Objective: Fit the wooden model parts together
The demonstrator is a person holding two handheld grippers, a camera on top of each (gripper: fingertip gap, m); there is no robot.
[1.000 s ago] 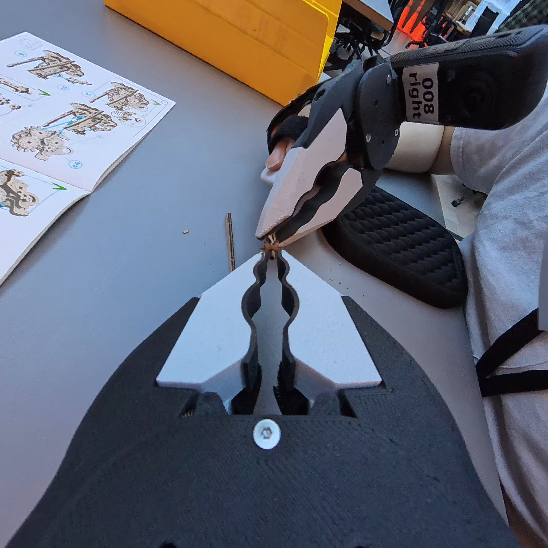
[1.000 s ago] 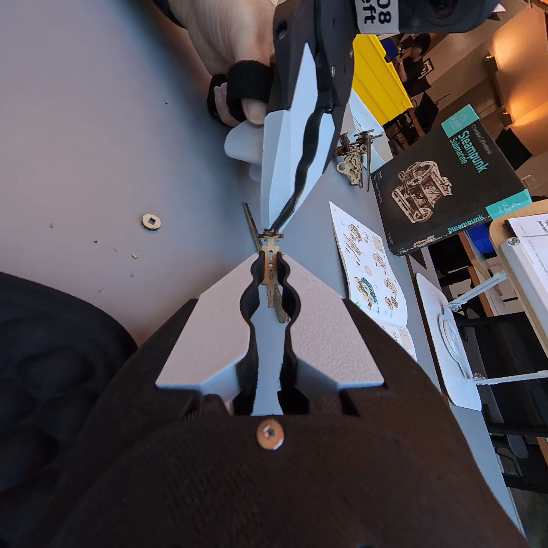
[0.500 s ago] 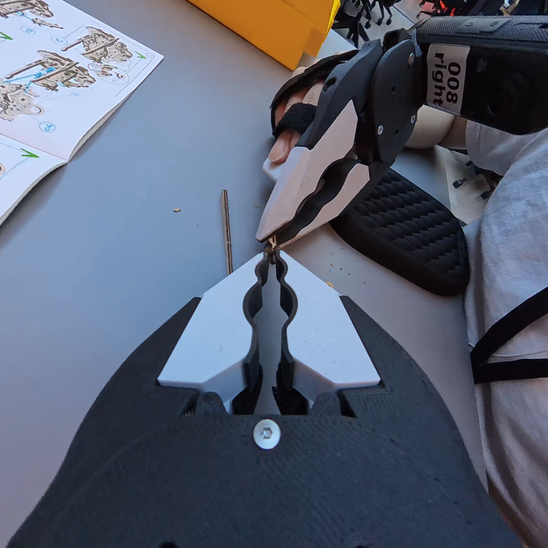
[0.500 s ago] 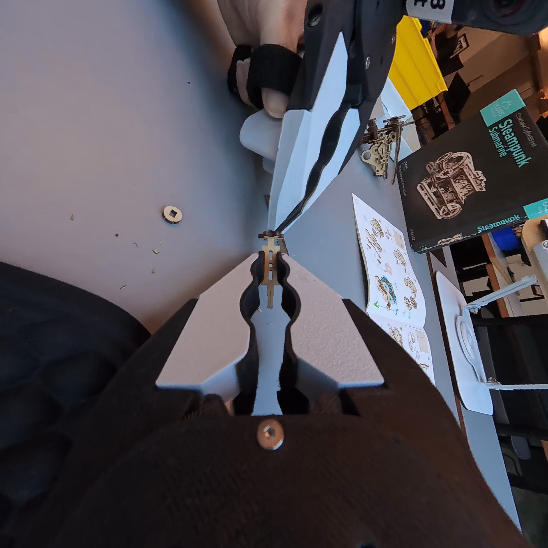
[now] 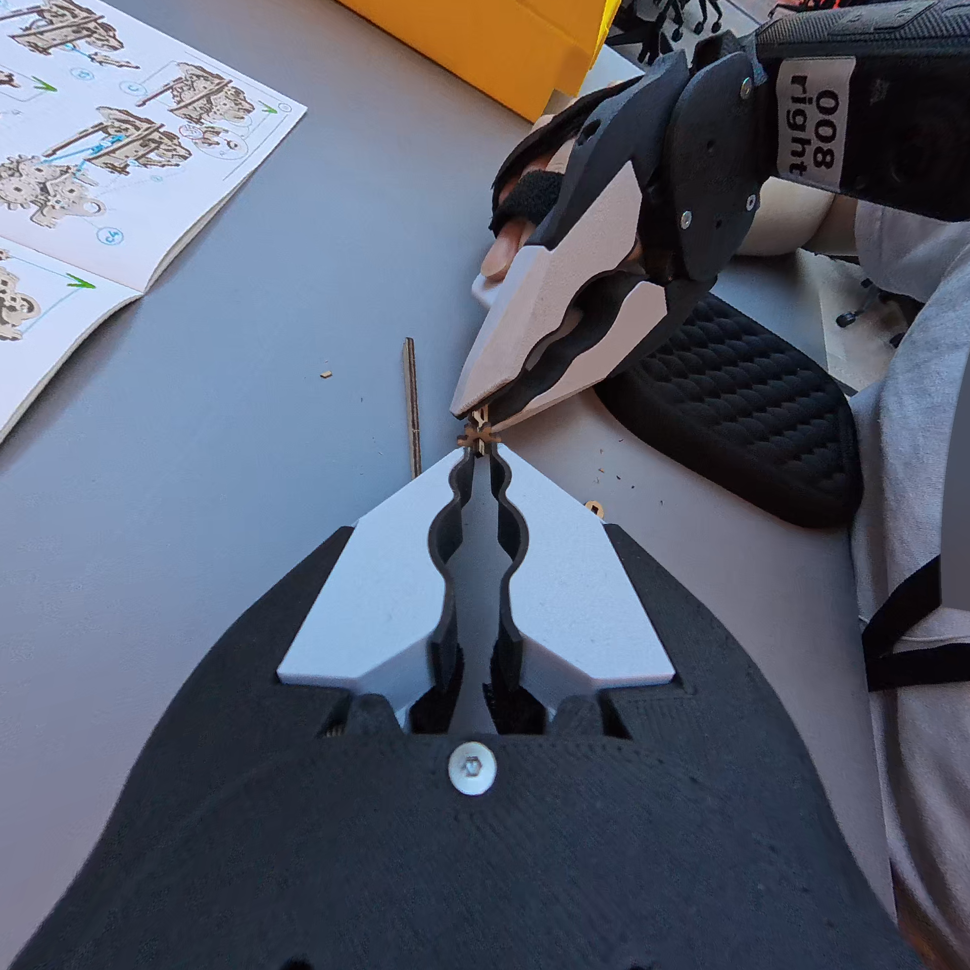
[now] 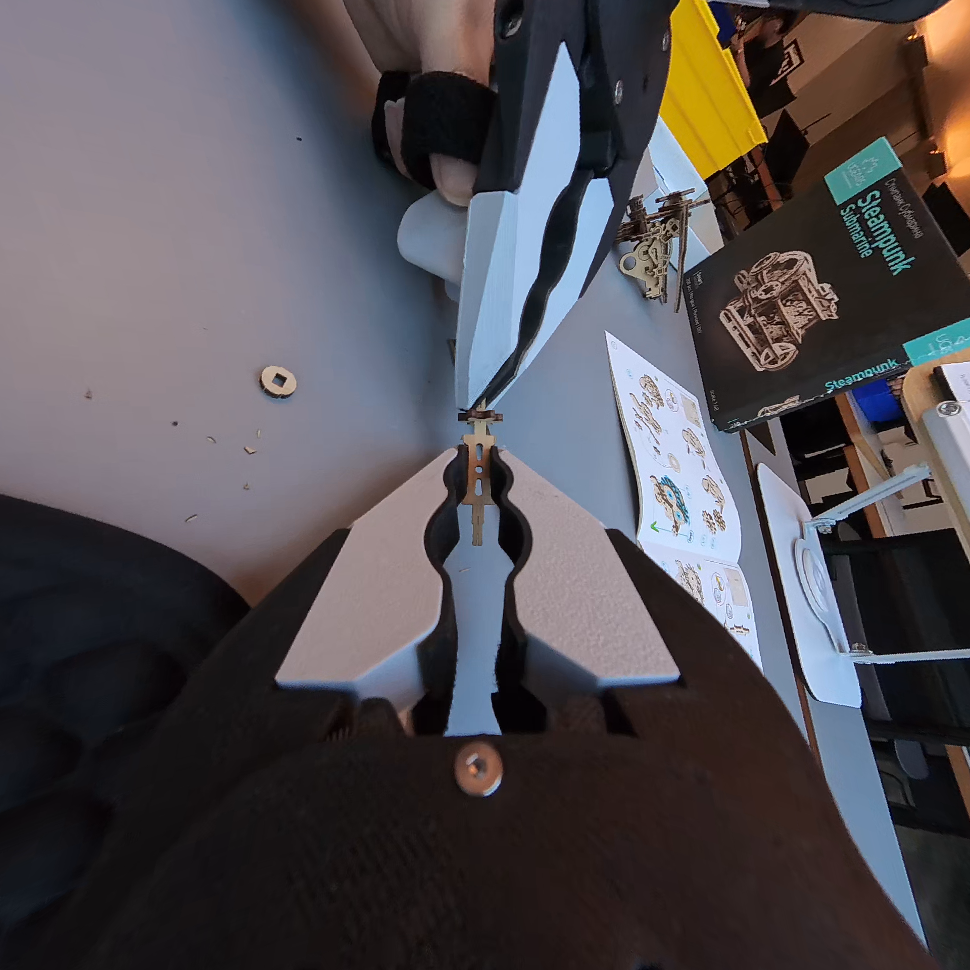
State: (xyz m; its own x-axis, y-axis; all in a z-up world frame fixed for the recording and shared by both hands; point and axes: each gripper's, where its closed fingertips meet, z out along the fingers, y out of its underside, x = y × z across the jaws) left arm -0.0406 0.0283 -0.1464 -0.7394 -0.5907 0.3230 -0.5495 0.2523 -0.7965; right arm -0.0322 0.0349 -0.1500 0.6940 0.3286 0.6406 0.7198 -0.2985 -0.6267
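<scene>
Your right tongs clench the thin, brittle strip by its slotted middle; your left tongs pinch the tiny gear. Press gently and squarely.

A slotted wooden strip is clamped between the tips of the right gripper. Its far end is met by a small gear, pinched by the left gripper.

You work at a grey table | yellow bin at its far edge | black chairs beside it | warm light on the far wall, room behind you dim
</scene>
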